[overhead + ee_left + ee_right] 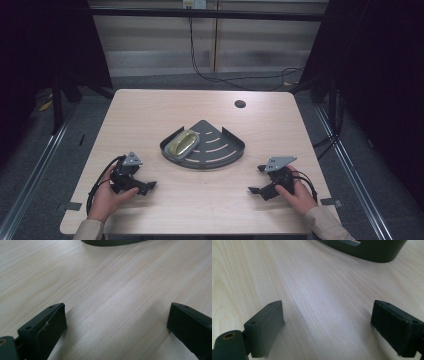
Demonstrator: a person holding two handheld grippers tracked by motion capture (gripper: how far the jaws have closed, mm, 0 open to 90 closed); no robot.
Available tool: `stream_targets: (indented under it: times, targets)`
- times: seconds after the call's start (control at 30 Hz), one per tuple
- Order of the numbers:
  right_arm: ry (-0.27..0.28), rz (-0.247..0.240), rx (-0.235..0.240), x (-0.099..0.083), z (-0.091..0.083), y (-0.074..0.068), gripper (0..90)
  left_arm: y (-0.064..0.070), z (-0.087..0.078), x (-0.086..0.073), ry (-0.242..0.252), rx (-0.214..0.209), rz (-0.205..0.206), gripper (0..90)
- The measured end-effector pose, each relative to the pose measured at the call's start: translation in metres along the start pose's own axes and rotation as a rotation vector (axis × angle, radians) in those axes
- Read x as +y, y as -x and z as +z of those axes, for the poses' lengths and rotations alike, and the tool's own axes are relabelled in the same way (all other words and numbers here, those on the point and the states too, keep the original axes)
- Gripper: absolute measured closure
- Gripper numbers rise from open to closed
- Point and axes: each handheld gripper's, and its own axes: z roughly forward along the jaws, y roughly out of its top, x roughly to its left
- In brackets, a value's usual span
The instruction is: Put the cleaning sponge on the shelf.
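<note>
1. A dark fan-shaped rack (220, 145) sits mid-table, and a yellowish sponge (183, 143) in a clear wrapper lies in its left corner, leaning on the wall.
2. The left gripper (145, 186) rests low on the table (150, 110), near the person's edge, its jaws spread wide with bare wood between them. It holds nothing.
3. The right gripper (256, 190) mirrors it on the other side, jaws likewise parted and empty. From its own camera the rack's curved front wall (367, 250) stands ahead, well apart.
4. Both tools point inward, toward the rack, so I judge a reach for the sponge or rack comes next.
5. Risks as I see them: the wrapper looks slick, so a pinch on it alone could slip off. A jaw coming in low could catch the rack's wall and shove the whole rack across the table. The sponge sits tight in the corner, leaving little room for a jaw on the wall side.
</note>
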Motion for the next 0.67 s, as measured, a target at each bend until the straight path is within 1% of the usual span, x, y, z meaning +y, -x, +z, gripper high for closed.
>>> stream_targets:
  times: [0.03, 0.07, 0.1, 0.17, 0.23, 0.27, 0.3, 0.37, 0.67]
  targets:
    - [0.0, 0.0, 0.0, 0.0, 0.0, 0.0, 10.6, 0.0, 0.0, -0.001, 0.0, -0.006, 0.0, 0.7]
    - [0.0, 0.0, 0.0, 0.0, 0.0, 0.0, 10.6, 0.001, 0.0, -0.001, 0.003, 0.0, 0.004, 0.0]
    - [0.0, 0.0, 0.0, 0.0, 0.0, 0.0, 10.6, 0.001, 0.0, -0.002, 0.014, -0.004, -0.001, 0.0]
    - [0.0, 0.0, 0.0, 0.0, 0.0, 0.0, 10.6, 0.001, 0.0, -0.003, 0.019, -0.003, 0.001, 0.0]
    - [0.0, 0.0, 0.0, 0.0, 0.0, 0.0, 10.6, 0.0, 0.0, -0.007, 0.047, -0.006, 0.004, 0.0]
    - [0.0, 0.0, 0.0, 0.0, 0.0, 0.0, 10.6, 0.0, 0.0, -0.008, 0.057, -0.006, 0.013, 0.0]
    - [0.0, 0.0, 0.0, 0.0, 0.0, 0.0, 10.6, 0.0, 0.0, -0.009, 0.068, -0.01, 0.008, 0.0]
    - [0.0, 0.0, 0.0, 0.0, 0.0, 0.0, 10.6, -0.001, -0.001, -0.012, 0.082, -0.013, 0.021, 0.0]
    - [0.0, 0.0, 0.0, 0.0, 0.0, 0.0, 10.6, -0.001, -0.001, -0.012, 0.083, -0.014, 0.022, 0.0]
